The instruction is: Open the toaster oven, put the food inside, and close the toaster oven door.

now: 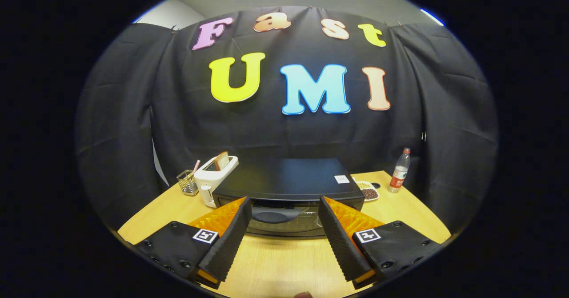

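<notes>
Fingers apart, toaster oven ahead

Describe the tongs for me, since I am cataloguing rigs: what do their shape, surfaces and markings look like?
The tongs are two wedge-shaped fingers that narrow toward their tips. Their facing inner pads are ribbed with fine ridges, and the outer sides carry a faceted, textured panel. Each finger sits on a flat block base with screw holes, and each base bears a square white fiducial tag with a black pattern. No cables or sleeve are visible.
</notes>
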Demonstrator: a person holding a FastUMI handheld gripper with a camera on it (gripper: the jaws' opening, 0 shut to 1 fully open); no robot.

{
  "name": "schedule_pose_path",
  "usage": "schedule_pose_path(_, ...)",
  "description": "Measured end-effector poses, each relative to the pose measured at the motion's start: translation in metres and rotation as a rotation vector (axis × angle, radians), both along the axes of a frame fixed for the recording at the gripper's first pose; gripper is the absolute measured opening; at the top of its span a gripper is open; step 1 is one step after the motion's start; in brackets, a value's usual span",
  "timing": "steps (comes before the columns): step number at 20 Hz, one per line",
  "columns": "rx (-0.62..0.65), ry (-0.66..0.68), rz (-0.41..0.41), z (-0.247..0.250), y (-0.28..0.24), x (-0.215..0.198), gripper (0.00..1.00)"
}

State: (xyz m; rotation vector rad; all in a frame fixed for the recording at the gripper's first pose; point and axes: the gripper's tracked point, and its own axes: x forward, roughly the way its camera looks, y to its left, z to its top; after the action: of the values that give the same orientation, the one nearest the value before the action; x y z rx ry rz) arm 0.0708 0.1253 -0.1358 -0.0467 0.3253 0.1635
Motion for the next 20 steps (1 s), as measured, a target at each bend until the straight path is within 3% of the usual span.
schedule_pose_path(11, 0.058, -0.099, -0.065, 0.074, -0.095, -0.06, 0.96)
schedule_pose_path(20, 0.032, -0.183, -0.041, 0.104, -0.121, -0.083, 0.96)
